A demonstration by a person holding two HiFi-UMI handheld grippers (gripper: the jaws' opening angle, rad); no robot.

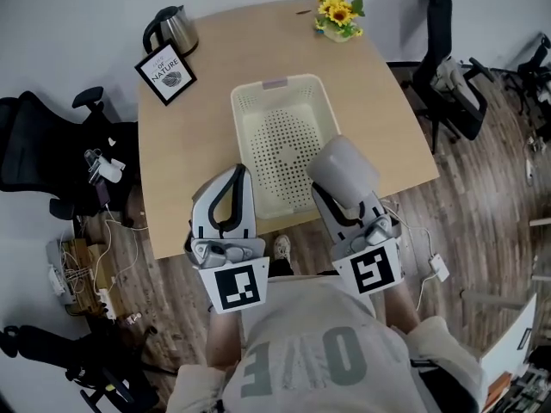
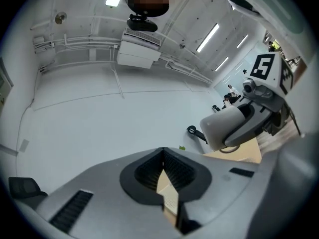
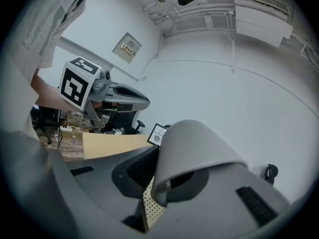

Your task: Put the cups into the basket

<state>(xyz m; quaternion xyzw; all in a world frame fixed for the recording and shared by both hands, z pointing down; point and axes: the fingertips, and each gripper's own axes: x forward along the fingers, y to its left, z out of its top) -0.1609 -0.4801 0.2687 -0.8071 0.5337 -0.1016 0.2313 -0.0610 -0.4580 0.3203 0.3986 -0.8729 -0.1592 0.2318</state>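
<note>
The right gripper's (image 1: 346,203) fingers are clamped on a grey cup (image 1: 343,169), held up at the near right corner of the basket (image 1: 275,84). The left gripper's (image 2: 163,150) fingers are pressed together with nothing between them, beside the basket's near left edge, above the table (image 1: 194,132).

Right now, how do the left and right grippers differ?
The left gripper has its jaws together with nothing between them; the right gripper is shut on a grey cup. The left gripper sits by the near left rim of the basket; the right gripper holds the cup above the basket's near right part. Both point away from the person, towards the basket.
</note>
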